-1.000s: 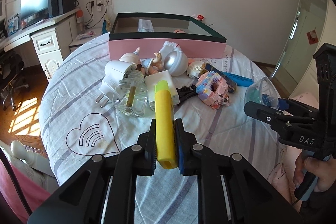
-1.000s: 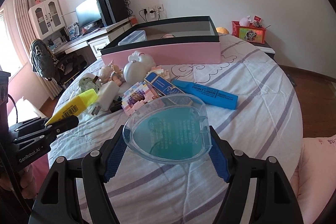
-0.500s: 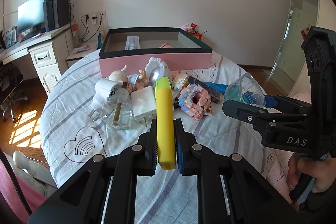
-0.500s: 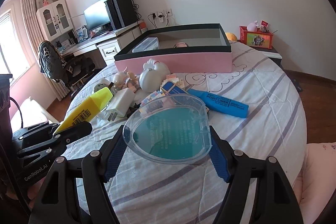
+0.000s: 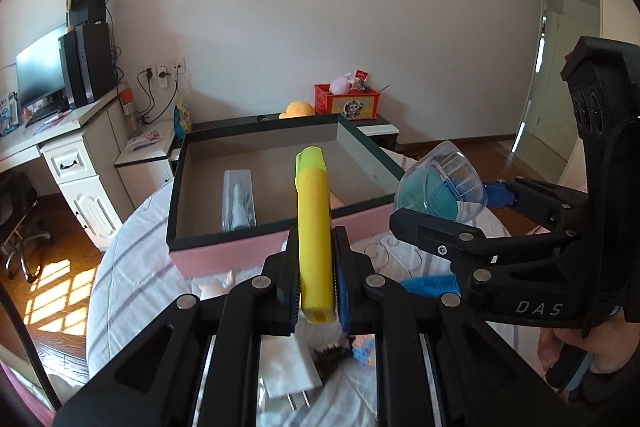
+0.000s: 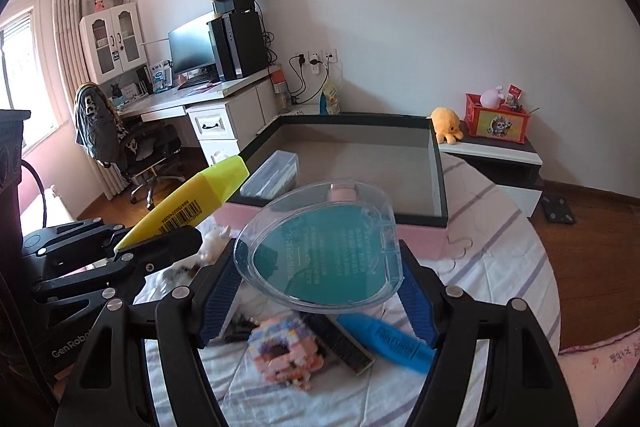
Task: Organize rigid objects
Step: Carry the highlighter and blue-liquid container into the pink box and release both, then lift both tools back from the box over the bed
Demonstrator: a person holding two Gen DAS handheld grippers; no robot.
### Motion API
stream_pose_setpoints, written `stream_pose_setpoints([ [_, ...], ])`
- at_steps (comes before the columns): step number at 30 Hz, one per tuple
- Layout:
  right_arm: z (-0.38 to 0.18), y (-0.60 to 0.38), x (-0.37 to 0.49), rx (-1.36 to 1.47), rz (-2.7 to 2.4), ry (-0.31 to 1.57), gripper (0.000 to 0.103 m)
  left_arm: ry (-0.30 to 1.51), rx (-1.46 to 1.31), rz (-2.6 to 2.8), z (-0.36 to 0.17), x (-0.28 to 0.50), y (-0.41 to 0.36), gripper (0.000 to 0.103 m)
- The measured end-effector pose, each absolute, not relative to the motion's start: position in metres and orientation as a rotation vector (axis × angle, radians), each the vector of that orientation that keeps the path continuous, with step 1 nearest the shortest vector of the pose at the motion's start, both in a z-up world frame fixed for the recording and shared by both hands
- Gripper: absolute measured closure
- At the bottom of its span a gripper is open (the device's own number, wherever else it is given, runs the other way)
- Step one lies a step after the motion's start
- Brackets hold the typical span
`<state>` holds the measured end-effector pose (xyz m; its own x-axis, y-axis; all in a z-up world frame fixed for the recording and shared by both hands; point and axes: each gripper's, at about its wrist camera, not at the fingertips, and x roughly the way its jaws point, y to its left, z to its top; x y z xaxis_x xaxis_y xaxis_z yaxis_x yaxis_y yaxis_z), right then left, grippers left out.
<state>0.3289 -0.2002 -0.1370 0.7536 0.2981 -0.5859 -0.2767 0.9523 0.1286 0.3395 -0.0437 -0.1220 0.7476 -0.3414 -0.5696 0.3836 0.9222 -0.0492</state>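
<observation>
Here, from the left wrist: left hand-held gripper (image 5: 316,287) pinching yellow highlighter (image 5: 313,227) near its tail, cap just short of pink box (image 5: 208,259); could pivot and fall short. From the right wrist: right hand-held gripper (image 6: 320,291) clamping clear heart-shaped case (image 6: 320,247) before the box; slick, could slip.

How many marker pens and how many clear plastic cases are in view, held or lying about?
Marker pens: 2 (yellow plastic marker pen, held; blue plastic marker pen, on the striped sheet)
Clear cases: 2 (clear heart-shaped plastic case, held; clear rectangular plastic case, inside the pink box)
Total: 4
</observation>
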Motion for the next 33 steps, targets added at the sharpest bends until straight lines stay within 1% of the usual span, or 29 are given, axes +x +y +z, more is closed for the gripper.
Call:
stream_pose_setpoints([
  [5, -0.143, -0.206, 0.392, 0.021, 0.275, 0.692, 0.029, 0.701, 0.097, -0.376, -0.135, 0.407, -0.056, 0.089],
  [10, -0.168, -0.213, 0.44, 0.01, 0.247, 0.766, 0.029, 0.791, 0.124, -0.348, -0.163, 0.453, -0.064, 0.089],
  [15, -0.19, -0.224, 0.46, 0.046, 0.241, 0.813, 0.029, 0.823, 0.126, -0.346, -0.176, 0.47, -0.07, 0.089],
  [20, -0.19, -0.227, 0.457, 0.08, 0.253, 0.803, 0.028, 0.801, 0.105, -0.33, -0.171, 0.461, -0.068, 0.088],
  [22, -0.184, -0.228, 0.449, 0.092, 0.244, 0.79, 0.023, 0.784, 0.079, -0.324, -0.162, 0.452, -0.062, 0.08],
  [23, -0.18, -0.229, 0.443, 0.096, 0.238, 0.777, 0.023, 0.765, 0.066, -0.331, -0.156, 0.445, -0.058, 0.07],
  [24, -0.173, -0.23, 0.435, 0.097, 0.234, 0.758, 0.023, 0.741, 0.057, -0.331, -0.15, 0.438, -0.054, 0.052],
  [25, -0.167, -0.232, 0.428, 0.096, 0.233, 0.739, 0.023, 0.713, 0.057, -0.317, -0.144, 0.428, -0.05, 0.043],
  [26, -0.159, -0.232, 0.416, 0.095, 0.229, 0.715, 0.022, 0.68, 0.055, -0.298, -0.136, 0.416, -0.045, 0.026],
  [27, -0.15, -0.231, 0.405, 0.09, 0.22, 0.689, 0.02, 0.643, 0.048, -0.282, -0.129, 0.404, -0.04, 0.02],
  [28, -0.141, -0.229, 0.392, 0.085, 0.21, 0.659, 0.017, 0.605, 0.039, -0.266, -0.122, 0.39, -0.035, 0.02],
  [29, -0.132, -0.229, 0.379, 0.082, 0.204, 0.63, 0.016, 0.576, 0.03, -0.247, -0.115, 0.377, -0.03, 0.018],
  [30, -0.125, -0.227, 0.362, 0.078, 0.202, 0.603, 0.016, 0.552, 0.019, -0.232, -0.109, 0.363, -0.025, 0.013],
  [32, -0.11, -0.222, 0.331, 0.073, 0.199, 0.551, 0.016, 0.504, 0.0, -0.2, -0.099, 0.333, -0.016, 0.007],
  [33, -0.104, -0.219, 0.315, 0.066, 0.193, 0.525, 0.016, 0.48, -0.001, -0.184, -0.094, 0.319, -0.013, 0.006],
])
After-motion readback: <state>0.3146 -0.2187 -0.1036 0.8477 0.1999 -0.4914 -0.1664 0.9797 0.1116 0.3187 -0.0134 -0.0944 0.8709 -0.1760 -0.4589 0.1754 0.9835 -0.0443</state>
